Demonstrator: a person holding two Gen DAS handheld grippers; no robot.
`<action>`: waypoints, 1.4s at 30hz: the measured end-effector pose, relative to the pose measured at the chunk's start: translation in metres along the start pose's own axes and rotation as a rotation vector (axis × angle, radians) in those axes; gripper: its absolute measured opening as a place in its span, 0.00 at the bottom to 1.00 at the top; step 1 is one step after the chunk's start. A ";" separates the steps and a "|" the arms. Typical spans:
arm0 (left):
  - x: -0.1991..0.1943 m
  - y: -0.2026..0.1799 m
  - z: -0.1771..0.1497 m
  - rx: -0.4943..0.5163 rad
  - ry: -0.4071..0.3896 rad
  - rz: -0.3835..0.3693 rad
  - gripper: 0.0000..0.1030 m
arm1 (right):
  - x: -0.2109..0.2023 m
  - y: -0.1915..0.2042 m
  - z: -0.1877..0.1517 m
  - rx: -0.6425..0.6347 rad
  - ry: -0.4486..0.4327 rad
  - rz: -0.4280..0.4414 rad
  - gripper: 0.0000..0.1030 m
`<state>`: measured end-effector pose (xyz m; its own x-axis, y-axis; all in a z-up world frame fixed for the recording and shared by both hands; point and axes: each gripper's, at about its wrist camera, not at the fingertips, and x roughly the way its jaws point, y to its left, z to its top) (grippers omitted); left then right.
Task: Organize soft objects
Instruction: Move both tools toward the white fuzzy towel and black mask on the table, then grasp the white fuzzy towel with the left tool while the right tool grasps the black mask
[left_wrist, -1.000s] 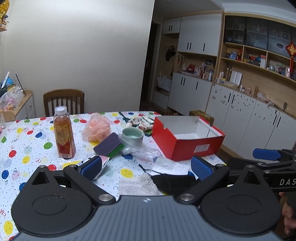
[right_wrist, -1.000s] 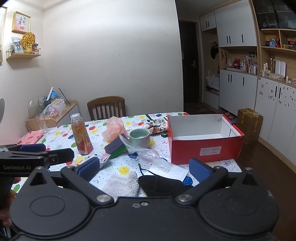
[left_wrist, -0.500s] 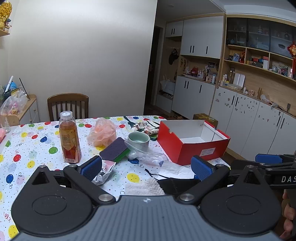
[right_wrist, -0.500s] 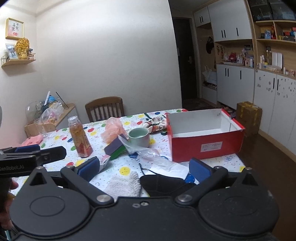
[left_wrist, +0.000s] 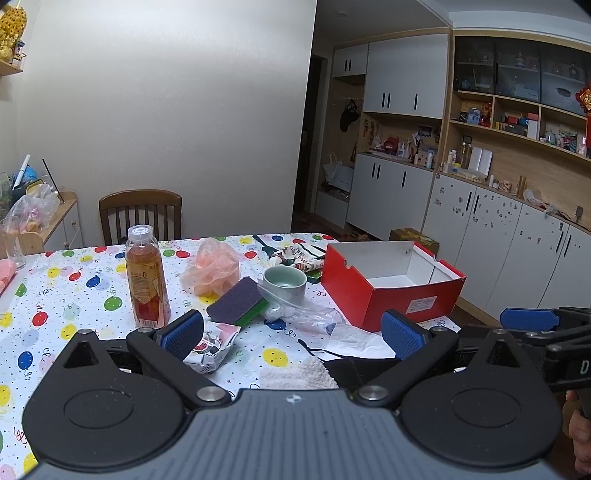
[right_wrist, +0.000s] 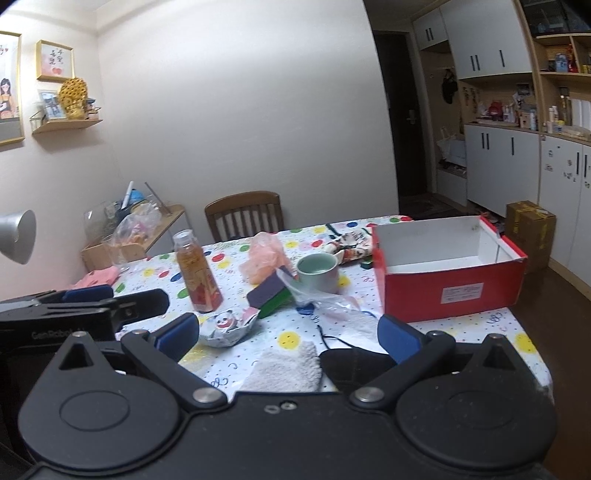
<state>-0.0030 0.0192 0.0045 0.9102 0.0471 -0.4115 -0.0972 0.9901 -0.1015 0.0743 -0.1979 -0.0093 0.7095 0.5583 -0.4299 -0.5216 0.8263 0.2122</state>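
A red shoebox (left_wrist: 391, 284) (right_wrist: 448, 273), open and empty, stands at the table's right. Soft things lie on the balloon tablecloth: a white fluffy cloth (right_wrist: 286, 369) (left_wrist: 297, 374), a black face mask (right_wrist: 354, 363) (left_wrist: 360, 367), a purple-green sponge (left_wrist: 238, 301) (right_wrist: 271, 291), a peach mesh puff (left_wrist: 212, 267) (right_wrist: 262, 258) and a patterned cloth (right_wrist: 351, 240). My left gripper (left_wrist: 291, 334) is open and empty above the near edge. My right gripper (right_wrist: 286, 334) is open and empty beside it, above the white cloth and mask.
A tea bottle (left_wrist: 146, 282), a green cup (left_wrist: 286, 284), a clear plastic bag (left_wrist: 299, 312), a foil snack wrapper (left_wrist: 210, 347) and white paper (left_wrist: 354, 338) also lie on the table. A wooden chair (left_wrist: 140, 214) stands behind it. Cabinets line the right wall.
Both grippers have drawn back and risen slightly, so more of the table shows. Nothing on the table has moved. Both stay open.
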 end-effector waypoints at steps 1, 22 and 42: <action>0.000 0.000 0.000 0.001 0.000 0.000 1.00 | 0.001 0.001 0.001 -0.004 0.005 0.012 1.00; 0.020 -0.010 -0.006 0.001 0.034 -0.006 1.00 | 0.019 -0.015 0.000 -0.050 0.052 0.016 0.98; 0.122 -0.037 -0.044 -0.052 0.221 0.043 1.00 | 0.107 -0.112 -0.026 -0.149 0.305 0.066 0.97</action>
<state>0.0942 -0.0178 -0.0823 0.7953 0.0531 -0.6038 -0.1594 0.9794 -0.1237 0.1965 -0.2330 -0.1018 0.5093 0.5441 -0.6668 -0.6413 0.7566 0.1276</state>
